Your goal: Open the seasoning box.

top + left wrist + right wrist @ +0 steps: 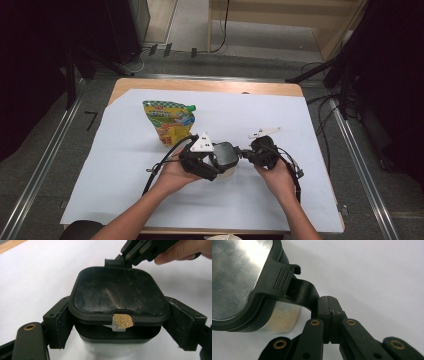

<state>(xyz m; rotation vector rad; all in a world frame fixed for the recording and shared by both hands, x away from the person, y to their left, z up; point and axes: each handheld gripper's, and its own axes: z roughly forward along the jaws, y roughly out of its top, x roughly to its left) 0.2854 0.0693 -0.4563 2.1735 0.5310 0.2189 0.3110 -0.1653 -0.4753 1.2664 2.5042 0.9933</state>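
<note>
The clear plastic container with a black square lid [226,159] sits at the lower centre of the high view, on the white paper sheet [280,115] that covers the wooden table [200,85]. In the left gripper view the container [117,315] stands between the 2 jaws of the left gripper [117,322], whose padded faces press against its 2 sides just under the lid's rim. The lid is glossy, dusty and rounded at the corners; a small notch at its near edge shows pale tan granules inside.

The right gripper [328,315] has its 2 jaws pressed together on the lid's black plastic tab [305,293], a curved strap leaving a ribbed latch on the rim. Below the rim, the clear wall shows the same pale granules.

In the high view both forearms come up from the bottom edge. The left hand [172,172] wraps the left gripper [212,161] from the left of the container; the right hand [275,175] holds the right gripper [246,153] from its right.

A green and yellow printed pouch with a green cap [167,120] lies flat on the paper, up and left of the container, apart from it.
</note>
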